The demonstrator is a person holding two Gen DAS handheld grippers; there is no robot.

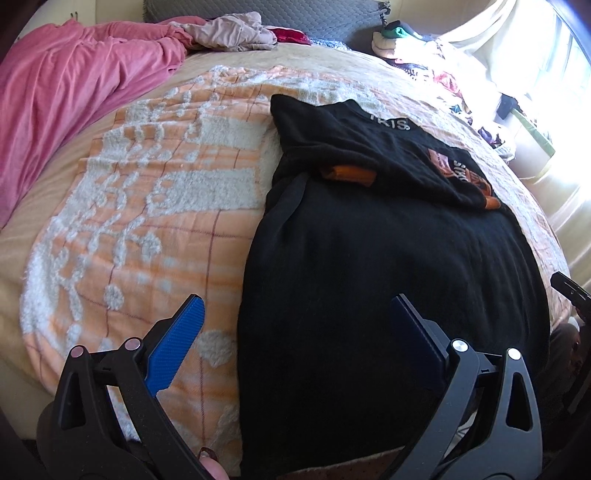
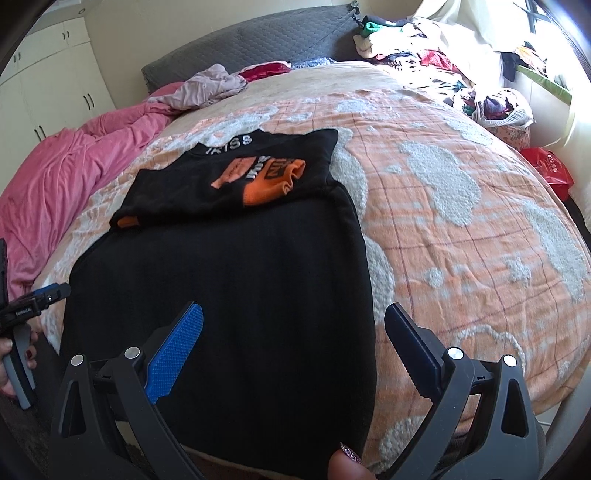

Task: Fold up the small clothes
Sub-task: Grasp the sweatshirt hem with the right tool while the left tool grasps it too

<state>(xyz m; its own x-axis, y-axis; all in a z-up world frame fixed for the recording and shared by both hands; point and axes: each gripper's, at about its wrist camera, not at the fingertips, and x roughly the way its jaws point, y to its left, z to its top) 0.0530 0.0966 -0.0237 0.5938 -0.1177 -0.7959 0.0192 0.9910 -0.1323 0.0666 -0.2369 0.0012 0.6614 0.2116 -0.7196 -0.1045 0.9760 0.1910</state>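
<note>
A black sweatshirt [image 1: 369, 266] with orange cuffs and an orange chest print lies flat on the bed, its sleeves folded in across the chest. It also shows in the right wrist view [image 2: 236, 280]. My left gripper [image 1: 295, 314] is open and empty, hovering over the hem's left corner, with one finger over the blanket and one over the black cloth. My right gripper [image 2: 295, 321] is open and empty over the hem's right corner. The left gripper [image 2: 55, 291] also shows at the left edge of the right wrist view.
An orange and white fleece blanket [image 2: 461, 221] covers the bed. A pink duvet [image 1: 74, 92] lies along the left side. A beige garment [image 1: 229, 33] lies near the grey headboard [image 2: 258, 40]. Piles of clothes [image 2: 424, 48] and a red bag [image 2: 550, 166] sit at the right.
</note>
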